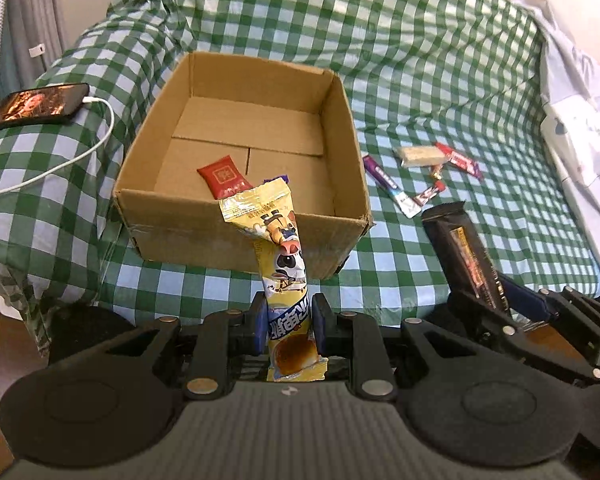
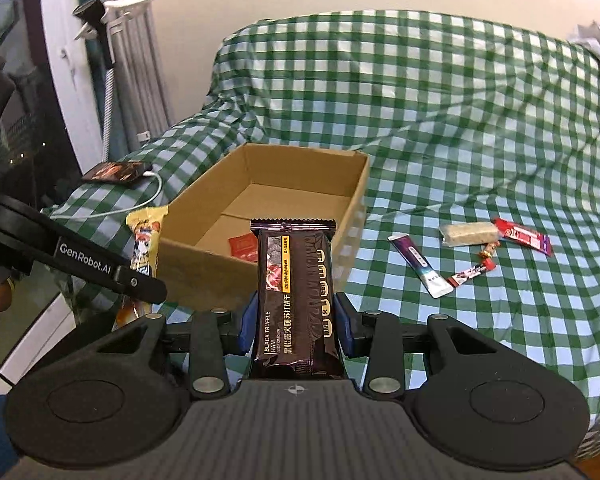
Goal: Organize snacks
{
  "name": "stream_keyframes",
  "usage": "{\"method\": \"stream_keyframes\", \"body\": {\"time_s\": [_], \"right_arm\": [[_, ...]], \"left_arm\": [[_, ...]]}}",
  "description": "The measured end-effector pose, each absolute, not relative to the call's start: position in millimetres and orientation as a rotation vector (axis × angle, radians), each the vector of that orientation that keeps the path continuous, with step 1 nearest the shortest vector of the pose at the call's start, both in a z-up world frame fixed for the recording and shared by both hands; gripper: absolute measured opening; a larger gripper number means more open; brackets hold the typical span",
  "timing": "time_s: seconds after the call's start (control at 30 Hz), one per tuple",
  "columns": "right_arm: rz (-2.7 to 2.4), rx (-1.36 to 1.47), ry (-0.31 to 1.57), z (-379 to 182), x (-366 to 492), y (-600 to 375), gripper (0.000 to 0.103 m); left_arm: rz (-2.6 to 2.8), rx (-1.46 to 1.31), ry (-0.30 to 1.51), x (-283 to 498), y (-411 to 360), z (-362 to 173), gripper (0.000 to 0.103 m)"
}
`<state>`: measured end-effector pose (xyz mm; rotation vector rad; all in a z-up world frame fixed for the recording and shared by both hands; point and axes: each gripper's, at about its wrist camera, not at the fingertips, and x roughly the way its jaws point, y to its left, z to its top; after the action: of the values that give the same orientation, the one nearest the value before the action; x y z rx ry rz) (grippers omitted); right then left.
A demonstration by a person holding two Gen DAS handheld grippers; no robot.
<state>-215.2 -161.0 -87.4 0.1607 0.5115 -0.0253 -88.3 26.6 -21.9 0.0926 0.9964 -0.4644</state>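
Green-and-white checked bedding covers the whole bed (image 2: 460, 120) here, and that's what everything sits on.

So both hands are loaded right now. The left gripper (image 1: 287, 322) has its jaws clamped on a yellow cartoon snack packet (image 1: 278, 248), which sticks up out of the jaws with its top end flopping over the near wall of the cardboard box (image 1: 236, 232). The right gripper (image 2: 296, 320) has its jaws pinched on a dark black-truffle cracker pack (image 2: 294, 292), standing straight up between the pads; the box is just ahead of it and slightly left.

Inside the box there's already a red sachet (image 1: 224, 178), plus a bit of purple wrapper peeking out behind the yellow packet. Out to the right of both sets of jaws, well apart from the box, a little cluster is still loose on the bed: a purple-and-white stick pack (image 2: 418, 266), a pale wrapped bar (image 2: 468, 234), a red wrapper (image 2: 522, 238) and a couple of tiny sweets I can't really make out. Far left, a phone (image 1: 38, 106) on a white cable (image 1: 72, 160) lies on a pillow.

My read: this is the carry-to-box step, two snacks at once, task maybe a third done. Next up, each gripper needs to get over the box opening past that near wall, then let go so the packets drop flat inside. The yellow one is floppy and could snag on the rim, so I'd lift it clear first.
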Motion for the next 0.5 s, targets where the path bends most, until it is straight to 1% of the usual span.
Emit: {"method": "stream_keyframes", "body": {"time_s": [0.5], "right_arm": [[-0.042, 0.045, 0.523, -75, -222, -120, 0.041]], "left_arm": [[-0.478, -0.005, 0.975, -94, 62, -22, 0.025]]}}
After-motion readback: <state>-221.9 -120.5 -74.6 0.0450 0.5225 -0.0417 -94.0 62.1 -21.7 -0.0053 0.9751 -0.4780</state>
